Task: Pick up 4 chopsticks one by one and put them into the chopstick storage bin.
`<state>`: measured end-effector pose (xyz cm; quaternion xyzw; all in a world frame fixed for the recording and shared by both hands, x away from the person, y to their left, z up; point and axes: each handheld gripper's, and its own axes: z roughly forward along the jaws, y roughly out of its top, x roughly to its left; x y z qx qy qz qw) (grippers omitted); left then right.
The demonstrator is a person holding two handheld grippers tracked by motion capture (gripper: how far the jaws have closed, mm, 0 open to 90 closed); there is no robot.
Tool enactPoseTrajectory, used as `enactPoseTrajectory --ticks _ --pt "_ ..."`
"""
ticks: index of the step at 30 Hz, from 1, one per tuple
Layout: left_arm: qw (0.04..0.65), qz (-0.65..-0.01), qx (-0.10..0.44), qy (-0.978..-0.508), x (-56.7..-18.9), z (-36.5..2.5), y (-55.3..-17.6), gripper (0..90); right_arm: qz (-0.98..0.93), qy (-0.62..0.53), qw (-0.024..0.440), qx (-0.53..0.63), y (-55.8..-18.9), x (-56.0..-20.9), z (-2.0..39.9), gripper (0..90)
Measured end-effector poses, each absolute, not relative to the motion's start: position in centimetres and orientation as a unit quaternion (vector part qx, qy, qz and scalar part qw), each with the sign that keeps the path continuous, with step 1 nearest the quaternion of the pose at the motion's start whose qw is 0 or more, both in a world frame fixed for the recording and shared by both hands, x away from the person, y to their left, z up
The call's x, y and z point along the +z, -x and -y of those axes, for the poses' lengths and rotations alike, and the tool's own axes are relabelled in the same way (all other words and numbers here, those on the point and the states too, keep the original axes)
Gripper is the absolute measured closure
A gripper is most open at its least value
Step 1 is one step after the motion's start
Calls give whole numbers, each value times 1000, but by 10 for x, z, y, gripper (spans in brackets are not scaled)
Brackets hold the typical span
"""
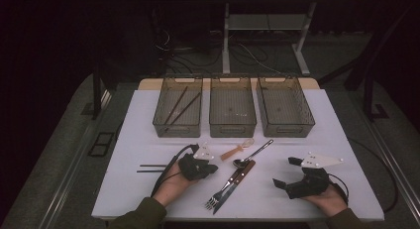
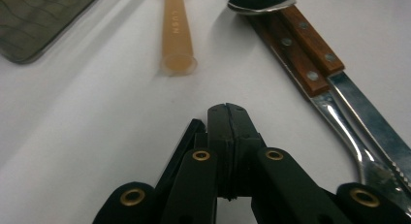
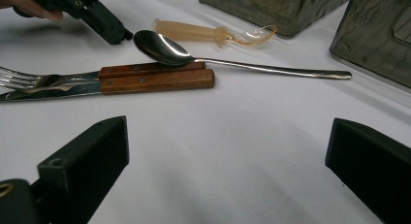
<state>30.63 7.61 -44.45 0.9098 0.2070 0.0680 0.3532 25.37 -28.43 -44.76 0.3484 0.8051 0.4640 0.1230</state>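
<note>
a white desk (image 1: 148,189) in a dark room — grey carpet, cables and a stand's legs behind it. three smoky bins (image 1: 233,110) line the far edge; the left one holds chopsticks. the left tongs (image 1: 214,168) are clenched on nothing, tips near the metal spoon (image 3: 162,47), whose bowl rests on the wooden handles of the fork and knife (image 3: 155,78). a translucent spoon (image 2: 175,30) lies just beyond. the right tongs (image 1: 283,173) stand released, well apart from the cutlery.

Glossy metal spoon (image 3: 162,47) beside wooden-handled fork (image 3: 155,69) and knife (image 3: 157,82).
</note>
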Motion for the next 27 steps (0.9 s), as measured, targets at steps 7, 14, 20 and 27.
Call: enactPoseTrajectory --ticks 7,14,20,27 --pt "359 -218 73 -905 -446 -76 -315 899 -805 -348 123 464 -254 -448 284 16" --pt "354 -221 82 -905 -444 -76 -325 899 -805 -349 123 464 -254 -448 284 16" --pt "353 -231 85 -903 -446 -77 -334 899 -805 -348 123 464 -254 -448 284 16" --pt "351 -238 93 -901 -445 -78 -344 899 -805 -349 122 464 -254 -448 284 16"
